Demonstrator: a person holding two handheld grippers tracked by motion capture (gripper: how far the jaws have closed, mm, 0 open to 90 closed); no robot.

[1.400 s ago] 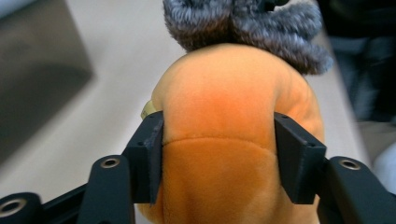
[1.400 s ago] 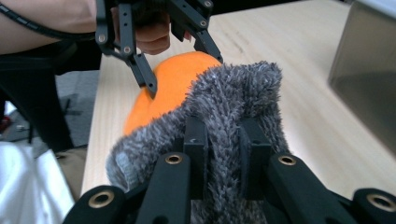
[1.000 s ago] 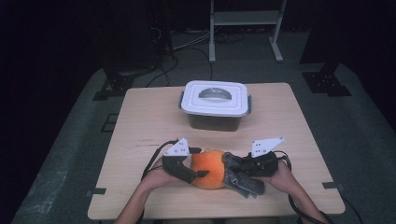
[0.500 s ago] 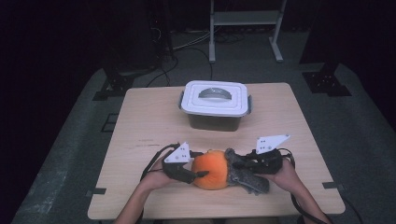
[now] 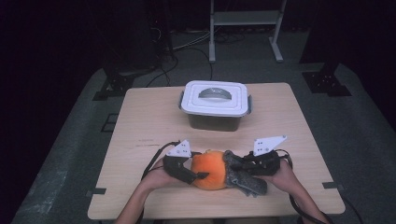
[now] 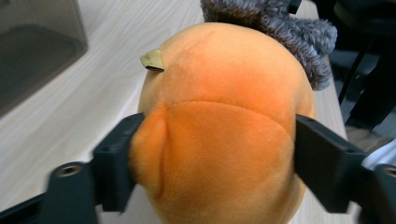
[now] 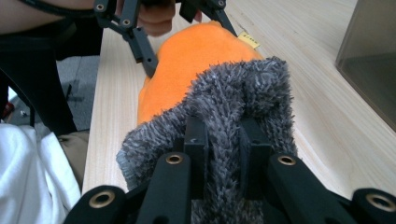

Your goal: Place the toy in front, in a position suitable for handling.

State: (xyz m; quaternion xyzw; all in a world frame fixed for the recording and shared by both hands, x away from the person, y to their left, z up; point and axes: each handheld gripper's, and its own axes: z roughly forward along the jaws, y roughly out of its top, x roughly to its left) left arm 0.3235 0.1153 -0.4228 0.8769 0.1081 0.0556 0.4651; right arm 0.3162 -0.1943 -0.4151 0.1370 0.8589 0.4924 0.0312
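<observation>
An orange plush toy [image 5: 212, 167] with a grey furry end [image 5: 247, 179] lies near the table's front edge. My left gripper [image 5: 201, 170] holds its orange body from the left. In the left gripper view both pads press into the plush [image 6: 224, 84], and the left one dents it. These jaws have just been opening a little, with the plush still between them. From the right, my right gripper [image 5: 236, 170] is shut on the grey fur [image 7: 243, 93], which bunches between its jaws. The right gripper view also shows the left gripper [image 7: 187, 42] farther off, astride the orange body [image 7: 196, 51].
A box with a white lid and grey handle [image 5: 215, 97] stands at the middle back of the wooden table [image 5: 149, 121]. Its dark wall [image 6: 32, 51] is close on the left in the left gripper view. Metal stand legs and cables lie on the floor beyond.
The left jaws stand closer together on the orange plush than a second ago. Both hands and the toy have stayed almost where they were.
</observation>
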